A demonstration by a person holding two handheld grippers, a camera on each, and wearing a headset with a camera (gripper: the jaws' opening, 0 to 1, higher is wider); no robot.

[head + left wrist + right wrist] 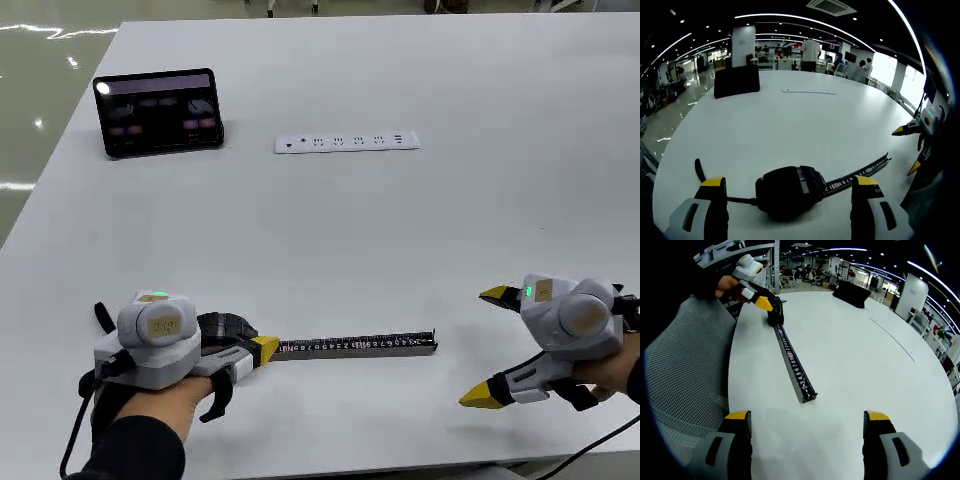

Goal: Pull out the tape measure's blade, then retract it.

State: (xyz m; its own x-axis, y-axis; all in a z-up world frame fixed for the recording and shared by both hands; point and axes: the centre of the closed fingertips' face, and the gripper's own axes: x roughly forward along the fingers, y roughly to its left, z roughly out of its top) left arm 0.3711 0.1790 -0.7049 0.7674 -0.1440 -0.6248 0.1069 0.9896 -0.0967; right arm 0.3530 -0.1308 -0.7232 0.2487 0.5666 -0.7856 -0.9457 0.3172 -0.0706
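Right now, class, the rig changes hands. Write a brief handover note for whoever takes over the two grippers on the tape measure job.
Left gripper: open, jaws on either side of the tape measure case, which rests on the table. Gaps show on both sides, so there is no grip.
Right gripper: open, holding nothing, short of the blade's free end and not touching it.
Blade: pulled out, lying flat on the table, running from the case toward the right gripper.
Done: the pull-out, judging by the extended blade.
Left: retract the blade into the case.
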